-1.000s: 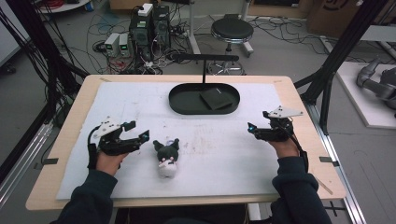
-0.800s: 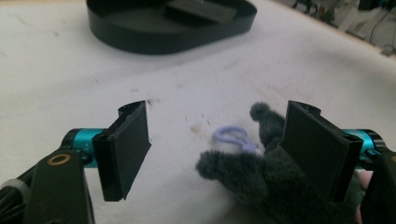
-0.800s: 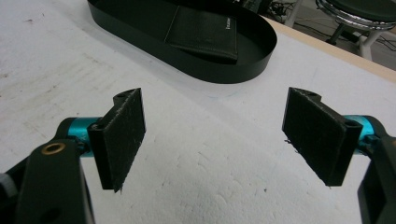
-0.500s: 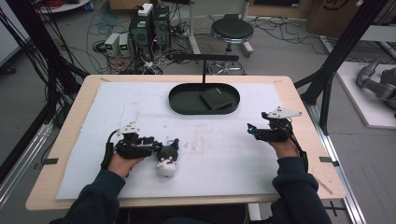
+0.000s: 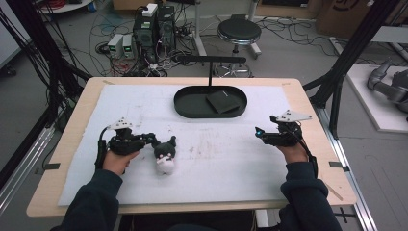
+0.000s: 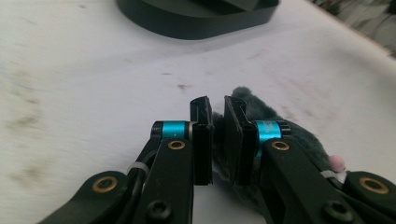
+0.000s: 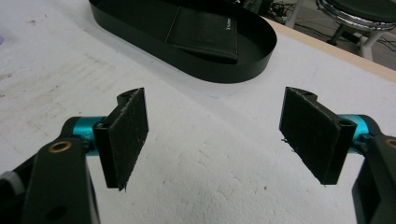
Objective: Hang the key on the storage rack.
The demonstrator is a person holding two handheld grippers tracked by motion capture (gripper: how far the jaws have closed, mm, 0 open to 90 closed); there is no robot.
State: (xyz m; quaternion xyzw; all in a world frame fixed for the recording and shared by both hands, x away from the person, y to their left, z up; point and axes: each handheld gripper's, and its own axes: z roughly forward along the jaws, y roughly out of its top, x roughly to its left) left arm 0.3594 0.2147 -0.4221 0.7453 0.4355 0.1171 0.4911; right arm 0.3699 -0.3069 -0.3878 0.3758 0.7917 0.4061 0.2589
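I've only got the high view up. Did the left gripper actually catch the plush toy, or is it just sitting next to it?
Observer: The left gripper view shows its jaws nearly shut with a bit of the plush toy's grey fur pinched between them.
Operator: Okay. And the right gripper, open or closed? Too small for me to tell.
Observer: The right gripper view shows its jaws wide apart, with nothing between them but the white mat.
Operator: What's that dark thing in the tray?
Observer: In the right gripper view it looks like a flat dark wallet with stitched edges, lying inside the black oval tray.
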